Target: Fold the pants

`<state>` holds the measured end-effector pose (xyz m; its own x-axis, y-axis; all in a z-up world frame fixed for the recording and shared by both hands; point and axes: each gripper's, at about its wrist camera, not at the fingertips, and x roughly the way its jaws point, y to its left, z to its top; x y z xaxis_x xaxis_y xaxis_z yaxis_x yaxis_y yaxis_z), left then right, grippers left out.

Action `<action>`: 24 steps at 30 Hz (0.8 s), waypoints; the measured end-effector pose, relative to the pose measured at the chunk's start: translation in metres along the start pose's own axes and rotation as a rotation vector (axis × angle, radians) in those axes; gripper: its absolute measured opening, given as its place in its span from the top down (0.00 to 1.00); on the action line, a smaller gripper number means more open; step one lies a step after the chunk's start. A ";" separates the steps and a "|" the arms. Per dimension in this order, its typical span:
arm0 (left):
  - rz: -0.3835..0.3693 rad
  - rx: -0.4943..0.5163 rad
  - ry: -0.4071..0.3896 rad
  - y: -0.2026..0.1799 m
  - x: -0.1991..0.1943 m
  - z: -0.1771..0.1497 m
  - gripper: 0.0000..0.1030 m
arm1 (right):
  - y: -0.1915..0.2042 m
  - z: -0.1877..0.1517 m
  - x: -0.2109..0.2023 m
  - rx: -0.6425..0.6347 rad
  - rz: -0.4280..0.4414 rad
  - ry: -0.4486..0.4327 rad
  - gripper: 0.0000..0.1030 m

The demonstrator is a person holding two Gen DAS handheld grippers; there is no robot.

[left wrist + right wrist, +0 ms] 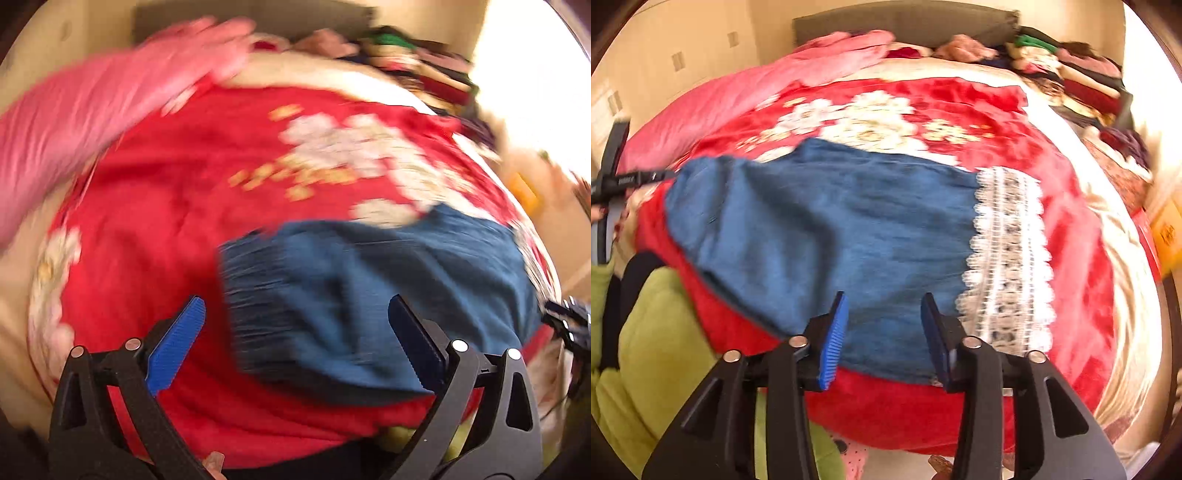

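Pants (831, 229) lie folded on red blanket (960, 99), both jaws open.

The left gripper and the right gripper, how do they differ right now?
The left gripper has its jaws spread wide, while the right gripper has them much narrower. The left gripper sits over the plain end of the blue pants; the right gripper sits near their white lace hem. Both are open with nothing clamped, and both have blue pads on black frames.

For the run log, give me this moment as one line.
task: fold pants | blue pants: flat on red floral blanket | left gripper: open, empty | right gripper: open above pants
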<state>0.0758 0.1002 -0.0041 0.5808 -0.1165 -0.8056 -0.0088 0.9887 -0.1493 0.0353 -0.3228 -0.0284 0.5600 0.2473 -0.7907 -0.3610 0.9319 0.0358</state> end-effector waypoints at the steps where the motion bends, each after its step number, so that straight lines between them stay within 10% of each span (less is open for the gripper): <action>1: -0.002 -0.028 0.023 0.006 0.008 -0.002 0.10 | -0.004 0.000 0.000 0.009 -0.011 0.001 0.55; 4: -0.060 -0.023 0.071 -0.002 0.024 -0.007 0.14 | -0.011 -0.003 0.006 0.026 -0.037 0.023 0.49; 8: -0.023 0.082 0.014 -0.017 0.015 -0.009 0.55 | -0.024 -0.014 0.020 0.060 -0.091 0.108 0.49; 17: 0.021 0.013 -0.007 0.025 0.002 0.006 0.53 | -0.024 -0.020 0.021 0.057 -0.101 0.116 0.48; 24: -0.009 0.030 -0.152 -0.001 -0.033 0.019 0.32 | -0.019 -0.005 0.002 0.075 -0.027 -0.047 0.48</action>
<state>0.0720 0.1051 0.0328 0.6972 -0.1118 -0.7082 0.0195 0.9904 -0.1371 0.0398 -0.3410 -0.0337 0.6035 0.2327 -0.7626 -0.2896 0.9551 0.0622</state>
